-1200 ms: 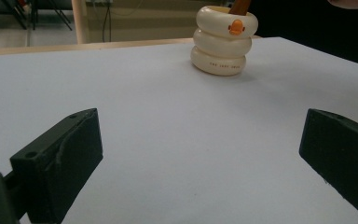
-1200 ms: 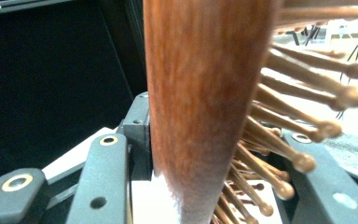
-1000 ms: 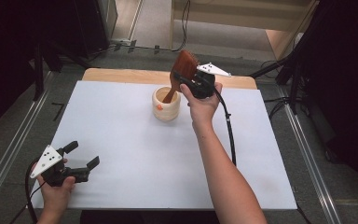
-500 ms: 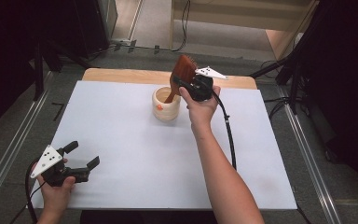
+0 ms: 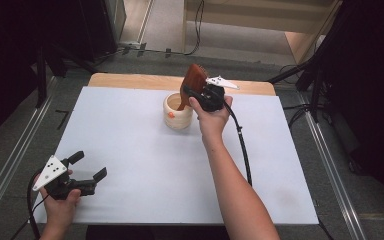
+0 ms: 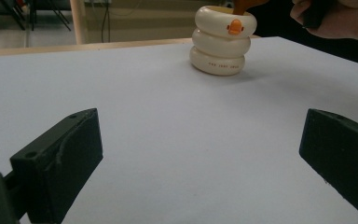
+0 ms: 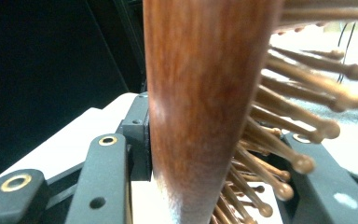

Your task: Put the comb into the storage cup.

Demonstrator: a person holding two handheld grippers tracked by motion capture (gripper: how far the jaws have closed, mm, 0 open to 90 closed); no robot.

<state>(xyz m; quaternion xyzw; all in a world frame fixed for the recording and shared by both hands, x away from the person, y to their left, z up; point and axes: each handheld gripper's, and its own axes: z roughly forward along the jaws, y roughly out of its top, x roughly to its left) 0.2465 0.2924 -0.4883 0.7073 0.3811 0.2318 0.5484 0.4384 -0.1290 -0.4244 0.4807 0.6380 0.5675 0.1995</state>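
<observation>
The right gripper has its jaws closed on the hairbrush, handle in the cup. Letting go seems left. The left gripper rests wide open, empty.

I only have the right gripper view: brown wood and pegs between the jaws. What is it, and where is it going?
Observer: A wooden hairbrush, clamped by the right gripper. Its handle end dips into a cream ringed holder at the far side of the table.
Operator: Holder upright?
Observer: Yes, upright on the white surface, with a small orange mark on its top ring.
Operator: Left gripper?
Observer: The left gripper is at the near left corner, jaws wide apart, holding nothing.
</observation>
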